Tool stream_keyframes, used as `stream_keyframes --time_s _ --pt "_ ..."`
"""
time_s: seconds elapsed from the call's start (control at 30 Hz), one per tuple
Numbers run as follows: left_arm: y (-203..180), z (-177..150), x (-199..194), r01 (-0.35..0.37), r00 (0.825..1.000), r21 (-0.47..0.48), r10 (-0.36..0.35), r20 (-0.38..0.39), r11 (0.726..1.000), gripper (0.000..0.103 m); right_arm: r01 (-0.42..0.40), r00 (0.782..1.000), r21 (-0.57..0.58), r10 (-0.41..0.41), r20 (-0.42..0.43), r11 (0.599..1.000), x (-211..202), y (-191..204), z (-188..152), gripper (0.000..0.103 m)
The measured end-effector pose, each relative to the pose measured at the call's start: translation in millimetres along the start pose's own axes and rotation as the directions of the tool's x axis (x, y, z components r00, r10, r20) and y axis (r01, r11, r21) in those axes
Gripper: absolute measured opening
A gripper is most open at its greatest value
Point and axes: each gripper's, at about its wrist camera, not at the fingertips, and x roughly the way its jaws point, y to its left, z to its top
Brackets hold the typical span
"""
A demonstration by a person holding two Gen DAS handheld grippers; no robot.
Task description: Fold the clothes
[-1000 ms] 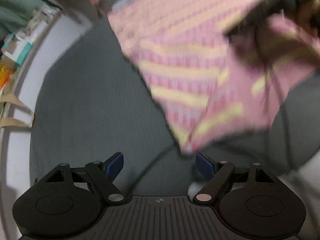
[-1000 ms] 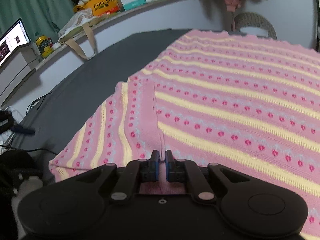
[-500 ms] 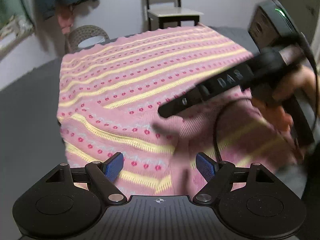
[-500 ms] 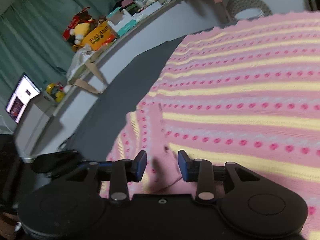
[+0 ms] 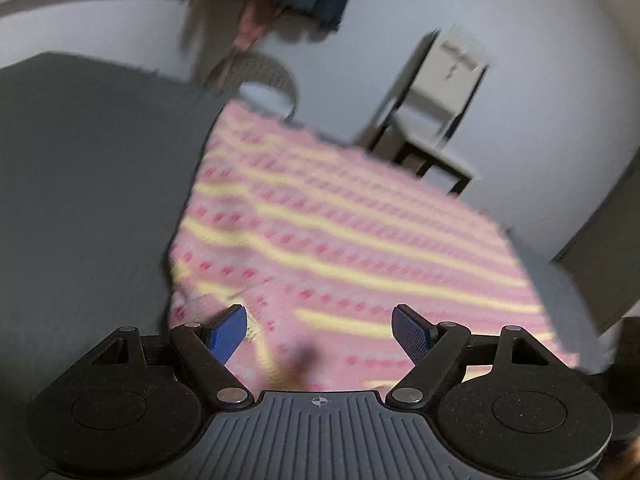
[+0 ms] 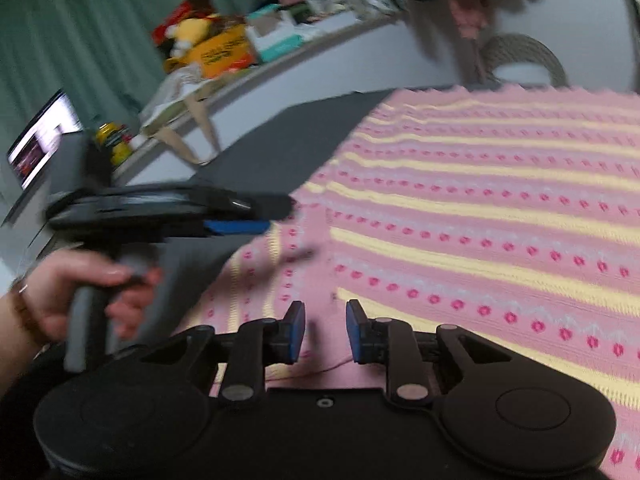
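I have the left gripper with its blue pads spread wide and nothing between them. The pink knit garment, striped in yellow with rows of darker pink dots, lies spread on the dark grey surface directly ahead of and beneath those fingers. The view is blurred, so I cannot tell whether the pads touch the cloth. Beyond the garment's far edge I see a woven basket and a chair against the white wall.

My right gripper has its fingers parted by a narrower gap, gripping nothing, with the garment's near edge just ahead of and under them. To its left, the left gripper appears side-on over the folded-in sleeve, held by a hand around its grey handle. Farther off to the left sit a lit monitor and a shelf with a yellow plush toy.
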Motion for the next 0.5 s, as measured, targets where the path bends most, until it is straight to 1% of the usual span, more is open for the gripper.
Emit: stream_keyframes --time_s 0.03,0.1,0.13,0.23,0.3,0.33,0.37,0.4,0.43,0.5 --pt "4 -3 5 -0.017 1.0 0.013 0.017 -0.01 1.0 0.08 -0.009 1.0 -0.04 0.009 0.008 0.999 0 5 0 0.023" --pt "12 -8 16 -0.051 0.998 0.039 0.052 -0.03 0.998 0.08 -0.052 0.999 -0.114 0.053 0.01 0.992 3 16 -3 0.023" --pt "13 -11 16 -0.041 0.999 0.054 0.042 -0.01 0.998 0.08 -0.071 0.997 -0.147 0.073 0.008 0.987 5 22 -4 0.024" --pt "13 -13 17 -0.038 0.999 0.092 0.038 0.004 0.995 0.08 -0.062 0.997 -0.149 0.054 -0.052 0.987 22 27 -8 0.024" --pt "10 -13 17 -0.043 0.999 0.098 0.043 0.01 0.994 0.08 -0.029 0.996 -0.132 0.018 -0.086 0.991 29 22 -10 0.021" --pt "9 -12 14 -0.045 0.999 0.091 0.044 0.011 0.995 0.08 -0.014 0.995 -0.123 0.002 -0.102 0.992 32 20 -11 0.022" --pt "8 -11 11 -0.048 0.999 0.076 0.047 0.016 0.996 0.08 -0.016 0.994 -0.109 0.004 -0.108 0.994 28 19 -8 0.022" --pt "6 -10 3 -0.055 0.998 0.056 0.053 0.037 0.997 0.08 -0.017 0.994 -0.094 0.006 -0.112 0.995 25 18 -6 0.023" --pt "4 -10 -5 -0.061 0.997 0.035 0.059 0.059 0.998 0.08 -0.015 0.995 -0.078 0.008 -0.096 0.997 17 17 -4 0.024" --pt "-2 -11 -23 -0.064 0.991 0.002 0.063 0.115 0.998 0.08 0.0 1.0 0.0 0.0 -0.028 1.0 -13 10 -2 0.033"
